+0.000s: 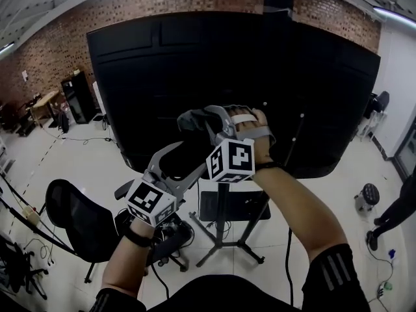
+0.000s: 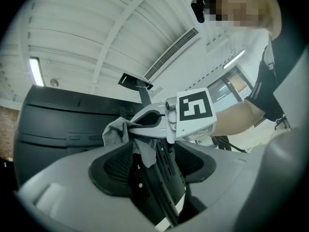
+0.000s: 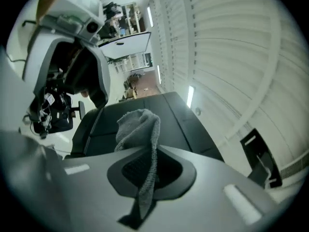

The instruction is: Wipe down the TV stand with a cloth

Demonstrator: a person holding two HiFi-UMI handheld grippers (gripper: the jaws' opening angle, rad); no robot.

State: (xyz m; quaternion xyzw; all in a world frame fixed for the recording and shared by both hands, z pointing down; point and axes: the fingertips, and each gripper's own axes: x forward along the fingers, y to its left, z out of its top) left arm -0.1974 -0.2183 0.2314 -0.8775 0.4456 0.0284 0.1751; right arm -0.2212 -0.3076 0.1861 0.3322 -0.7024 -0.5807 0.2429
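- The right gripper (image 3: 152, 167) has its jaws clenched on the grey cloth (image 3: 137, 127), which bunches out beyond their tips and trails back between them.
- The left gripper (image 2: 152, 168) has its jaws released, with nothing between them; the cloth sits just ahead of them.
- Both sets of jaws are raised before the black TV (image 1: 195, 70); the TV stand (image 1: 222, 229) is well below them.

Grey cloth (image 2: 115, 132) in right hand-held gripper (image 2: 132, 124)

Cloth (image 1: 192, 117) partly hidden by right gripper (image 1: 207, 123); TV stand (image 1: 222, 229) post top hidden behind marker cube (image 1: 231, 160); person (image 1: 395, 214) at 4 o'clock cut off by edge.
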